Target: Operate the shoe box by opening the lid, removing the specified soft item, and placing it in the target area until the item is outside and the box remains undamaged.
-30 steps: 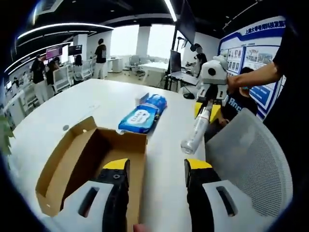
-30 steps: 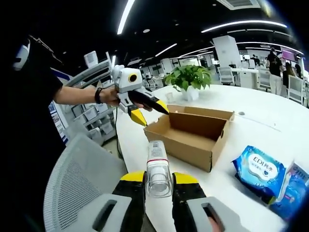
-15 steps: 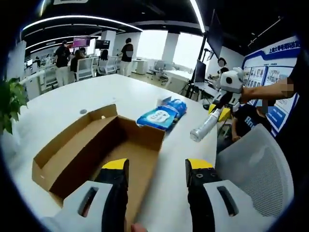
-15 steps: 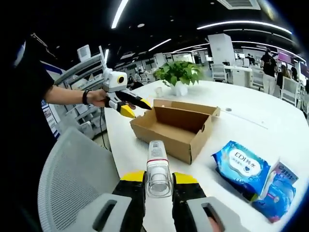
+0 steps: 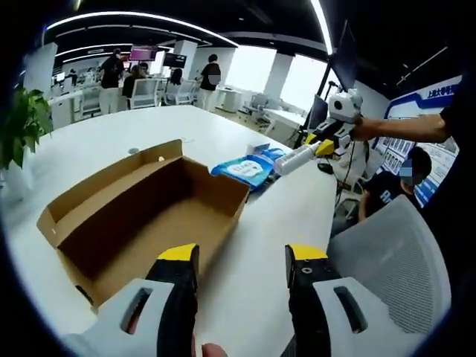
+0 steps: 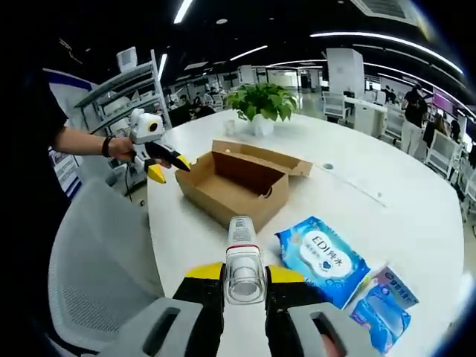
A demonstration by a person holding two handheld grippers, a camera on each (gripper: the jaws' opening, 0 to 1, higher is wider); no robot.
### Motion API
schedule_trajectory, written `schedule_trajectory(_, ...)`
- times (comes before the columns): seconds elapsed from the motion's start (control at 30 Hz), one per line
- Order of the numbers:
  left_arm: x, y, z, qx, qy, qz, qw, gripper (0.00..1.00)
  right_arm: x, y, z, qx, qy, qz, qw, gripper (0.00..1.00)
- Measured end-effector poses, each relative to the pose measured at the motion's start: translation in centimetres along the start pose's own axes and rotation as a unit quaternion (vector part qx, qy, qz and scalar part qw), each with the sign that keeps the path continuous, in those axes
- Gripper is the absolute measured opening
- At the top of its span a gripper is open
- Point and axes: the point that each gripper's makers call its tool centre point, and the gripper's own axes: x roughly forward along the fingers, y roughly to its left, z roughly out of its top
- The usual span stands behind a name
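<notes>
Open brown cardboard shoe box (image 5: 141, 212), lid flap raised on its far side, interior empty, on the white table (image 5: 268, 238); blue soft wipes pack (image 6: 322, 256) lying flat just beyond it

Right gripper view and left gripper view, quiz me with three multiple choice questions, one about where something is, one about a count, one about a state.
1. Where does the potted plant stand?
A. On the table beyond the cardboard box
B. Inside the box
C. On the mesh chair

2. How many blue wipes packs lie on the white table?
A. One
B. Two
C. Four

3. What is the right gripper doing?
A. Open, holding nothing
B. Shut on a wipes pack
C. Shut on the clear bottle

Answers: 1 A, the plant stands behind the open box. 2 B, a large pack and a smaller pack. 3 C, the bottle sits between its jaws.
</notes>
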Motion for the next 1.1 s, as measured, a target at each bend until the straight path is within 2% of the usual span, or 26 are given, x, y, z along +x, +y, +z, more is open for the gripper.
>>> schedule_trajectory(0.4, -0.4, -1.3, -1.3, -0.026, -0.005, 0.023, 0.9994, 0.47, -1.8, -5.2, 0.8, -0.036, 0.034, -0.007, 0.9987, 0.16)
schedule_trajectory(0.77, -0.6, -1.8, -1.1, -0.038, -0.013, 0.044, 0.9982, 0.47, -2.4, -9.7, 1.6, -0.091, 0.079, -0.012, 0.9927, 0.16)
schedule_trajectory(0.93, -1.0, -1.7, -1.2, -0.035, -0.011, 0.058, 0.9976, 0.47, -2.5, -11.7, 1.9, -0.135, 0.113, -0.016, 0.9842, 0.16)
schedule_trajectory(1.1, -1.6, -1.3, -1.6, -0.039, -0.009, 0.07, 0.9967, 0.47, -2.5, -14.3, 2.8, -0.184, 0.151, -0.021, 0.9711, 0.16)
